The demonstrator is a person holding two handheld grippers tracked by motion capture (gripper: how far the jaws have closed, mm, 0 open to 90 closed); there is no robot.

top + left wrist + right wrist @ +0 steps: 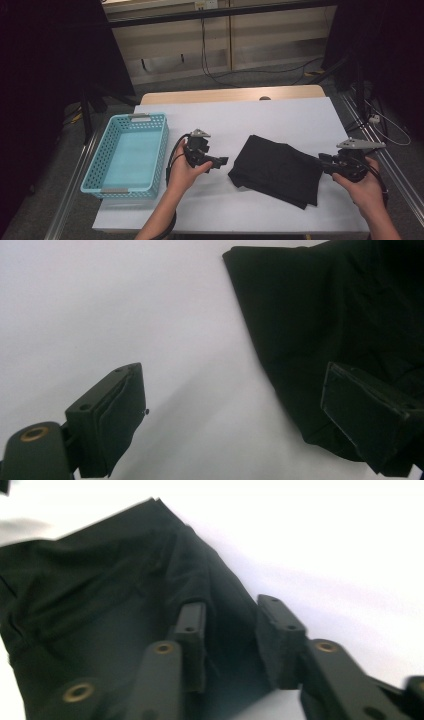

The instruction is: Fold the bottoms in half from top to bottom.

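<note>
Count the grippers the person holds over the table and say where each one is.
2. The left gripper is between the blue basket and the black cloth, jaws wide apart. The right gripper is at the cloth's right edge, jaws partly apart.

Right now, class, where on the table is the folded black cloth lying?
In the high view the black cloth lies right of centre on the white table cover, between the left gripper and the right gripper, well apart from the blue basket.

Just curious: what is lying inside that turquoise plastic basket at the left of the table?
Nothing that I can see: the turquoise perforated plastic basket shows a bare floor. Its near wall hides a thin strip of that floor.
</note>
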